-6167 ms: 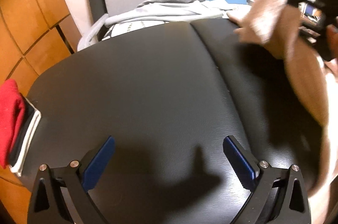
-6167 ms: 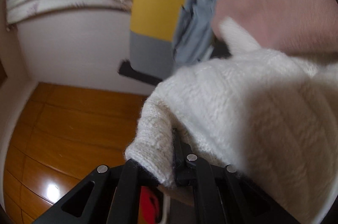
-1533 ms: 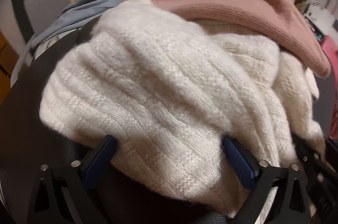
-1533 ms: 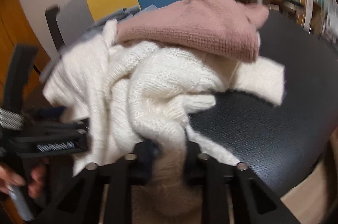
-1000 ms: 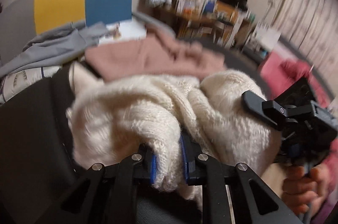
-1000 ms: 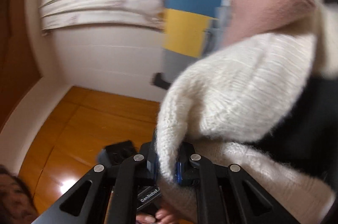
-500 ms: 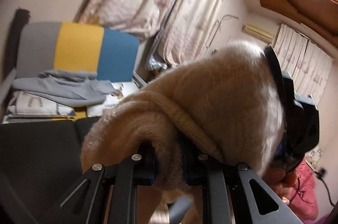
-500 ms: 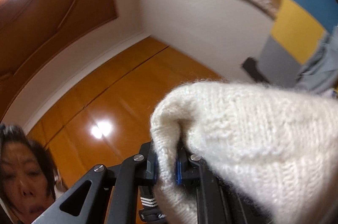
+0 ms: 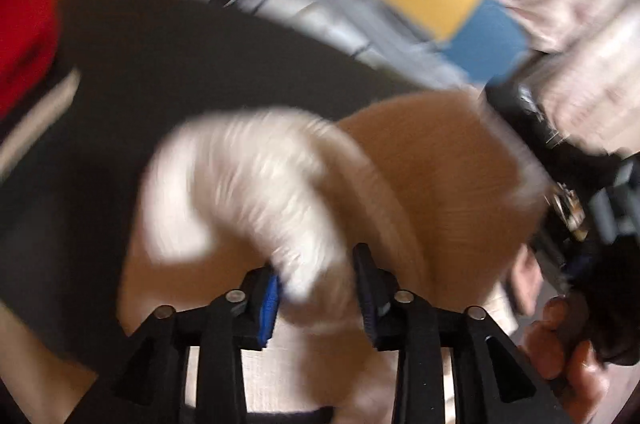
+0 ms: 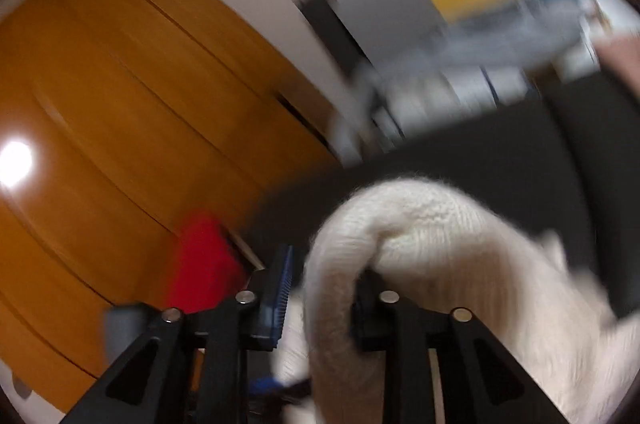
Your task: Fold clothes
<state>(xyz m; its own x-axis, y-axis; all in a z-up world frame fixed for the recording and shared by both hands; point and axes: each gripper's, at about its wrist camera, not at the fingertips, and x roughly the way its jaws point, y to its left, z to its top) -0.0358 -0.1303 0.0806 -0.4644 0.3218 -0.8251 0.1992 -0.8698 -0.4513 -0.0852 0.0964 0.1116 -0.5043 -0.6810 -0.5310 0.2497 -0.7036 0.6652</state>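
Both frames are smeared with motion, so detail is thin. The left gripper (image 9: 316, 288) is pinched on a bunched fold of the cream knit sweater (image 9: 256, 183), and the right gripper (image 10: 320, 288) is likewise clamped on a rounded hump of that sweater (image 10: 420, 236), though its left pad shows a sliver of gap beside the wool. The garment hangs between the two tools above the black padded surface (image 9: 180, 63), with none of it clearly laid flat. The likely trouble from here is that each bite takes only a thick roll of loose knit, so a quick swing could pull the wool out of one side and leave the sweater dangling in a heap; the stretchy fabric may also land twisted, with sleeves tucked under, if it is set down at speed. Counted: one cream sweater in hand, two grippers, one red folded garment (image 10: 204, 260) at the surface's edge, one chair back (image 9: 448, 3) in yellow and blue panels with grey clothing (image 9: 328, 19) draped over it, number uncertain.
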